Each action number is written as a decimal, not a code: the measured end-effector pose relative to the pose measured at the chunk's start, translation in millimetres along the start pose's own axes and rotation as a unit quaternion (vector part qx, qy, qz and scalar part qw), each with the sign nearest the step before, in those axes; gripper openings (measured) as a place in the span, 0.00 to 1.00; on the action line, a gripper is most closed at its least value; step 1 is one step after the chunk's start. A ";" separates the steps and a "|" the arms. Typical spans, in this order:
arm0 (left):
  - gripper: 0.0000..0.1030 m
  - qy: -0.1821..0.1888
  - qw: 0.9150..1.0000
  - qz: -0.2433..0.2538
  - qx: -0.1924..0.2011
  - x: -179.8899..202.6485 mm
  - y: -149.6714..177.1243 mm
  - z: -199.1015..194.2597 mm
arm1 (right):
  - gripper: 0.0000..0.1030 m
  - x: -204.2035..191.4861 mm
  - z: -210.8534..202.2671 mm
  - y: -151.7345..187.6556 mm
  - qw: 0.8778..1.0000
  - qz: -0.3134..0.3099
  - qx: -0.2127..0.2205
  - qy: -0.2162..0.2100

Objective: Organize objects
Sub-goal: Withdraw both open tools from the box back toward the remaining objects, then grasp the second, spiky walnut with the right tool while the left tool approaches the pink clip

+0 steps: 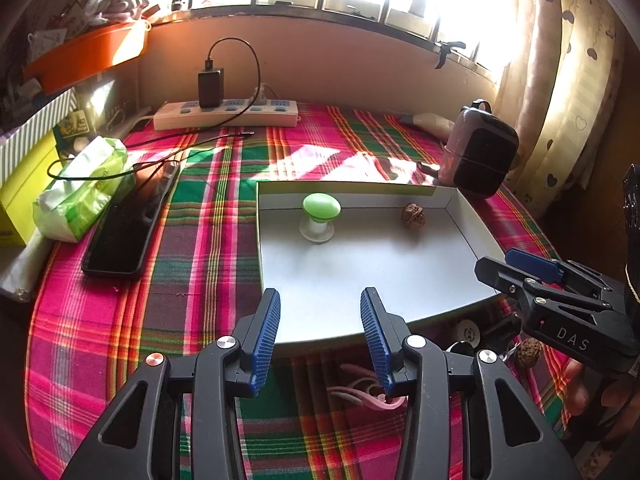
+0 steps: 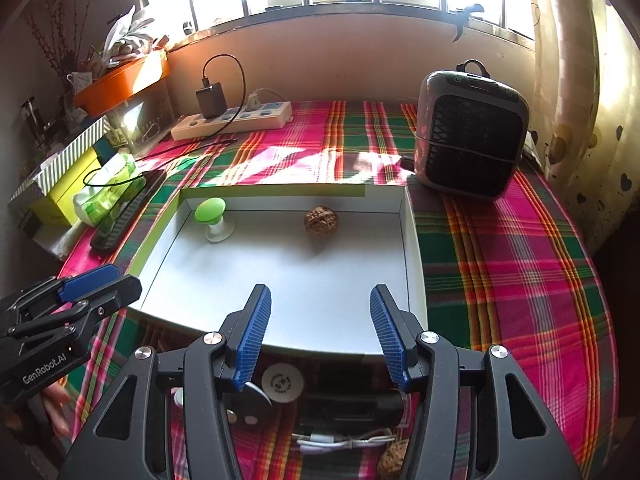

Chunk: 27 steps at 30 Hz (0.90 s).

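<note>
Plaid tabletop (image 2: pixel 500 272) carries a white tray (image 2: pixel 412 248) in the middle. Inside, at the far side: green knob thing (image 2: pixel 211 210) left, walnut (image 2: pixel 321 220) right. Both the left gripper (image 1: pixel 320 320) and right gripper (image 2: pixel 320 320) hover at the near edge, jaws apart, empty.

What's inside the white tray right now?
Two things sit in the tray, both near its far wall: a green knob on a clear base, far left, and a walnut to its right. The rest of the floor is bare, though the near edge is hidden behind the right gripper.
</note>
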<state>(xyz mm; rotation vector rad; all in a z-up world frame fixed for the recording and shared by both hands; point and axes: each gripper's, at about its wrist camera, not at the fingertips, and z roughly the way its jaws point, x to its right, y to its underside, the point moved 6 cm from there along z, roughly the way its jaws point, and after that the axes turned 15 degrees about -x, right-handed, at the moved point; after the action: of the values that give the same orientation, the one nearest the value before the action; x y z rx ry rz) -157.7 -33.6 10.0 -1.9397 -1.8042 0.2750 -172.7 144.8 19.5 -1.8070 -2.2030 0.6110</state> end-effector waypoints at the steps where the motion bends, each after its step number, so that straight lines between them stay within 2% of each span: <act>1: 0.39 0.000 1.000 -0.001 0.000 -1.3 3.6 -1.3 | 0.51 0.6 -1.8 3.8 1.000 0.000 0.001 0.002; 12: 0.39 0.013 1.000 -0.005 -0.004 -3.7 35.6 -8.3 | 0.51 13.0 -23.1 46.3 0.999 0.009 0.027 0.027; 27: 0.39 0.022 0.999 -0.012 -0.022 -6.0 64.1 1.0 | 0.51 50.1 -25.3 104.9 0.997 0.054 0.012 0.053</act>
<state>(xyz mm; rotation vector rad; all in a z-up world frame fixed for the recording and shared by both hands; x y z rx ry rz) -102.2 -40.7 -21.8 -1.9384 -1.8174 0.1846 -80.6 214.1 -9.9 -1.9104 -2.0308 0.5469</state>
